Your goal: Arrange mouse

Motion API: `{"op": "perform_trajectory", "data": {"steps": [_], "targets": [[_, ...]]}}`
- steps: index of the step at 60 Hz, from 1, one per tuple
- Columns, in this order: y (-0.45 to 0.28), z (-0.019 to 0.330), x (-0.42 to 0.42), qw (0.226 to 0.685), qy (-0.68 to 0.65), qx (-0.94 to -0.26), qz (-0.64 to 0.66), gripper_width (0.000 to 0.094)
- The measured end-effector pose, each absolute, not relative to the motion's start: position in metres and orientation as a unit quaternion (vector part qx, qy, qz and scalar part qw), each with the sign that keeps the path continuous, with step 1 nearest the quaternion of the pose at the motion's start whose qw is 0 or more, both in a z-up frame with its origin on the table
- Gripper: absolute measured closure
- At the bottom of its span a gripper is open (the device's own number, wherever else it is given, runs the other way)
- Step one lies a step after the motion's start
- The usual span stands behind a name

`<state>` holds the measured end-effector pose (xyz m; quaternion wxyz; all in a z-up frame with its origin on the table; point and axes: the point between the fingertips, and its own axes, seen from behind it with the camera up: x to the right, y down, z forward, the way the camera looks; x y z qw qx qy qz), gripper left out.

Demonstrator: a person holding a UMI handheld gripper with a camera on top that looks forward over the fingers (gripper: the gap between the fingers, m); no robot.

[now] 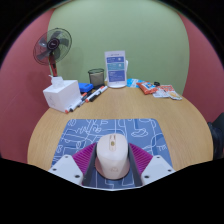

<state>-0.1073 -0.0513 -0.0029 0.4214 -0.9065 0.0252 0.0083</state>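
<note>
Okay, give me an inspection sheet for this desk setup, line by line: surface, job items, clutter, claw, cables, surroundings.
Surface: round light wooden table carrying a grey patterned mouse mat.
Job's things: beige computer mouse on the mat's near edge, between the claw's fingers.
Clutter: white tissue box, black mesh pen cup, white-and-blue standing card, pens, colourful packets, all at the table's far side.
Claw: both pink pads appear to press the mouse's sides.
Cables: nothing seen.
Surroundings: black desk fan, green wall panel with red panels either side.
</note>
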Motion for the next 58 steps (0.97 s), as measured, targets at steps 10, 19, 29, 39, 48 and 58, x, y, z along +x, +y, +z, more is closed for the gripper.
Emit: {"op": "perform_trajectory", "data": {"steps": [10,19,29,39,48,58], "targets": [[-0.074,0.04,-0.114,0.43,0.012,-0.903,-0.005,0.0101],[-0.119,0.102,-0.126,0.442,0.009,-0.897,-0.016,0.0091],[-0.183,0.165,-0.141,0.464,0.004,-0.886,-0.025,0.009],[-0.255,0.2,-0.15,0.476,0.006,-0.878,-0.037,0.0093],[-0.309,0.211,-0.157,0.48,0.005,-0.876,-0.04,0.0094],[-0.342,0.215,-0.163,0.478,0.01,-0.877,-0.042,0.0092]]}}
